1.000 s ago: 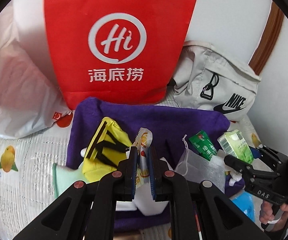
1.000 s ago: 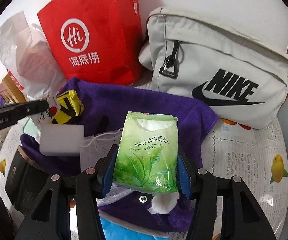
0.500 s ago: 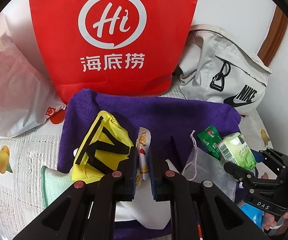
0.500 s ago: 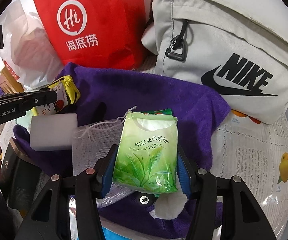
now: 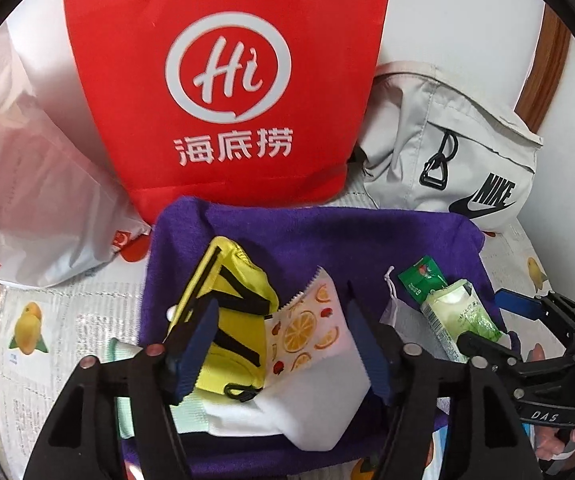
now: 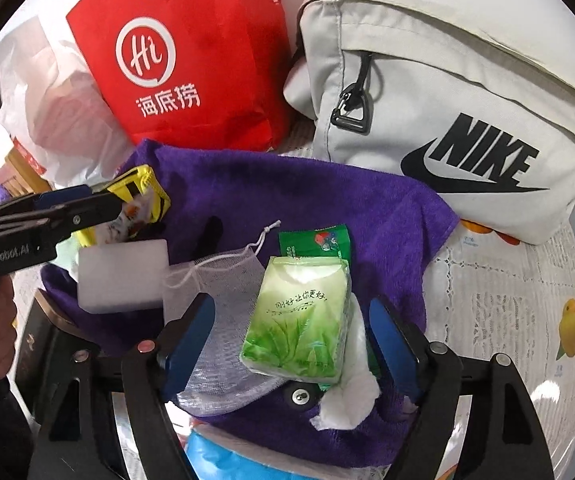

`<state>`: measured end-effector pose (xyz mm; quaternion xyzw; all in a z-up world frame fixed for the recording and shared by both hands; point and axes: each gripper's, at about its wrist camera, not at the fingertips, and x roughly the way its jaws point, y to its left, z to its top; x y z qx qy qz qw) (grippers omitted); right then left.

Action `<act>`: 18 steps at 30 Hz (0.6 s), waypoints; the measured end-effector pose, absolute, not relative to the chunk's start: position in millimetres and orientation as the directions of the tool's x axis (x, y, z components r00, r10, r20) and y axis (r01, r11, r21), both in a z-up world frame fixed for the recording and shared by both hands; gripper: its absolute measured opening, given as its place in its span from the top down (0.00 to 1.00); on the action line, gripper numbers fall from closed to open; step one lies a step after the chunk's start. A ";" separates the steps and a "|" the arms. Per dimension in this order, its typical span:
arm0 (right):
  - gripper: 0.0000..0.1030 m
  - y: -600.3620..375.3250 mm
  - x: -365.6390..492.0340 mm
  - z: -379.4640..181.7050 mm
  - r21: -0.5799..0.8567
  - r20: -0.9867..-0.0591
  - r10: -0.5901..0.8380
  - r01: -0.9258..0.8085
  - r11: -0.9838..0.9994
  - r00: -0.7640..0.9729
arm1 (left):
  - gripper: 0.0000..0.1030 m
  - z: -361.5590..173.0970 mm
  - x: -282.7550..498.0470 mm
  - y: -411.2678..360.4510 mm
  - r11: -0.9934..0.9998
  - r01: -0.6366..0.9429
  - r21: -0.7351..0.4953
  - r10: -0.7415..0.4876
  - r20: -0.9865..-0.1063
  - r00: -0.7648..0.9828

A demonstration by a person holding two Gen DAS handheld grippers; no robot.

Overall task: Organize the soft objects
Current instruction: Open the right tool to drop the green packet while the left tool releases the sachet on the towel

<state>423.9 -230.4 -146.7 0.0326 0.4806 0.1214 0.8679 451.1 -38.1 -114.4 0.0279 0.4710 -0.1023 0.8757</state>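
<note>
A purple towel [image 5: 327, 236] carries the soft objects. My left gripper [image 5: 283, 344] is open, its jaws on either side of a fruit-print packet [image 5: 307, 328] that lies loose on a white sponge [image 5: 299, 404], beside a yellow pouch [image 5: 227, 320]. My right gripper [image 6: 291, 340] is open around a green tissue pack [image 6: 299, 320] that rests on the towel [image 6: 327, 200]. A white mesh bag [image 6: 215, 300] and a green sachet [image 6: 315, 240] lie next to it. The sponge also shows in the right wrist view [image 6: 123, 276].
A red "Hi" bag [image 5: 227, 80] stands behind the towel, a white plastic bag [image 5: 27, 180] at its left, a grey Nike bag [image 6: 447, 100] at the right. A lemon-print tablecloth [image 6: 507, 300] covers the table. A blue packet [image 6: 223, 460] lies at the near edge.
Both grippers have opened. The left let go of the fruit-print packet; the right let go of the green tissue pack, which now lies on the towel.
</note>
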 end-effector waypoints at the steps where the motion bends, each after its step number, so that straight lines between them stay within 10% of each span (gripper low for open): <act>1: 0.23 -231.3 423.0 -144.7 0.181 -0.825 0.247 -0.176 0.968 0.509 | 0.33 -111.7 449.2 -37.3 0.978 0.206 -0.043 -0.150 -0.828 0.540; 18: 0.14 -231.0 358.5 -83.4 0.183 -0.777 0.224 -0.129 0.975 0.589 | 0.05 -47.6 364.1 -23.5 0.989 0.148 0.020 -0.082 -0.757 0.648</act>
